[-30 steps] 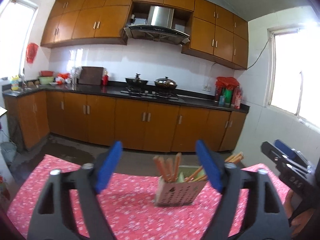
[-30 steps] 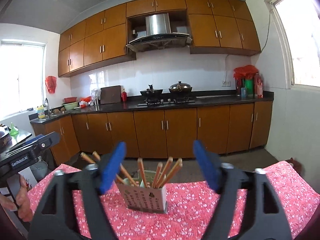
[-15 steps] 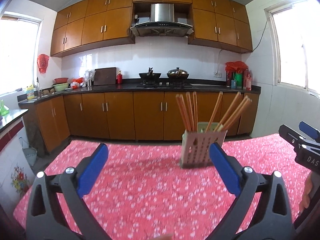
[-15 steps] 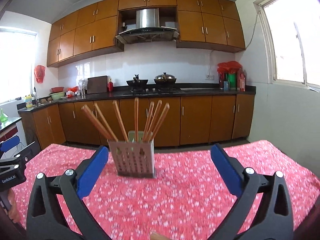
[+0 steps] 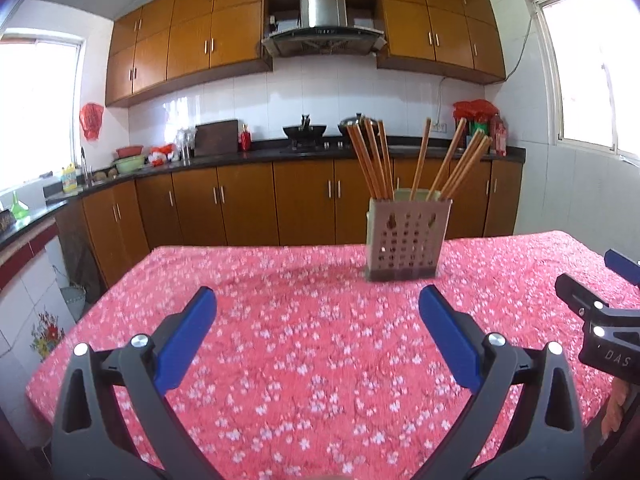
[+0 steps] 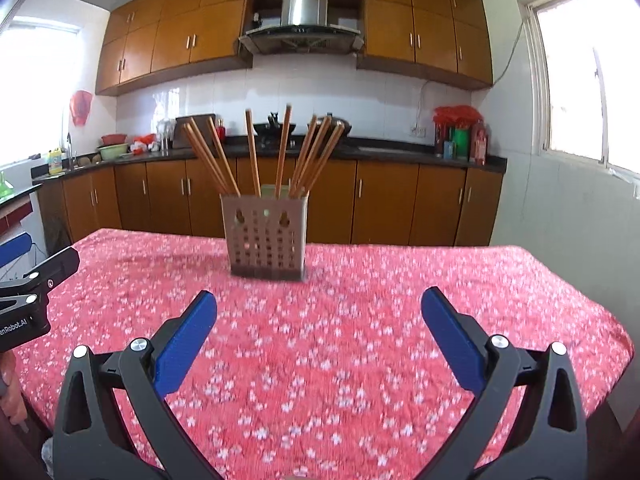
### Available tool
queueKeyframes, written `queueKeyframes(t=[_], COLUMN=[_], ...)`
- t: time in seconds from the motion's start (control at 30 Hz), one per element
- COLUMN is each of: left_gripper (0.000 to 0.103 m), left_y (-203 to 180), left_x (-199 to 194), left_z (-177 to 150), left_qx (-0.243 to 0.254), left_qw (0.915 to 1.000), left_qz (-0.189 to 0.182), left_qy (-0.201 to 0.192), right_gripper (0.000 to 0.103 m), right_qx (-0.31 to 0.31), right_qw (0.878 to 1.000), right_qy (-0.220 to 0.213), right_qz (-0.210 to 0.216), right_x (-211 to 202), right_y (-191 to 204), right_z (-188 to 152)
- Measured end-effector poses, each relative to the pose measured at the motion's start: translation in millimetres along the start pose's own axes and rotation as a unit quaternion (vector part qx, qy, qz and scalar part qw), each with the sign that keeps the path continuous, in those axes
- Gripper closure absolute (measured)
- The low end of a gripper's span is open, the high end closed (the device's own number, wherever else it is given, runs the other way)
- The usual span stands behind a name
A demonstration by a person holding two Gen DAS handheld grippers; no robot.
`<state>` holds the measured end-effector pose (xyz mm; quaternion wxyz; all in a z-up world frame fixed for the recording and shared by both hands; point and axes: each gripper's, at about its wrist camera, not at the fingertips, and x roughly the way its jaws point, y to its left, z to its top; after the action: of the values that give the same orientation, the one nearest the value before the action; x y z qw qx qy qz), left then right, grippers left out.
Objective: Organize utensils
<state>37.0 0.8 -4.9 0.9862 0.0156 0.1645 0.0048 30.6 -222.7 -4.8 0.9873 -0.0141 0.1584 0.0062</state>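
Chopsticks (image 6: 256, 156) are fanning out of the perforated holder (image 6: 266, 236) standing mid-tablecloth (image 6: 360, 360); both the left gripper (image 5: 316, 316) and right gripper (image 6: 318, 316) are gaping wide, gripping nothing, so approaching one stick singly seems wise

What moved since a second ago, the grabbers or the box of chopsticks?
Both grabbers pulled back and dropped lower: the left gripper and right gripper now sit farther from the chopstick holder. Nothing was grabbed or let go. The holder and chopsticks stayed put on the tablecloth.
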Motion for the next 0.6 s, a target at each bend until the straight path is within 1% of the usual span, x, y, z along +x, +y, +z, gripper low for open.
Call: queueKeyframes(t=[0.2, 0.6], left_gripper=[0.004, 0.004], left_y=[-3.9, -3.8], left_x=[0.9, 8.1], left_z=[-8.1, -13.2], left_qx=[0.003, -0.004], left_qw=[0.9999, 0.9995], left_qz=[-0.002, -0.006], left_qy=[0.011, 0.029], right_gripper=[0.002, 0.002], right_qx=[0.010, 0.023], right_qw=[1.000, 0.999], right_qy=[0.020, 0.034], right_qz=[0.005, 0.005], right_x=[0.4, 1.5], right_y=[-0.2, -3.5], right_z=[-11.0, -15.7])
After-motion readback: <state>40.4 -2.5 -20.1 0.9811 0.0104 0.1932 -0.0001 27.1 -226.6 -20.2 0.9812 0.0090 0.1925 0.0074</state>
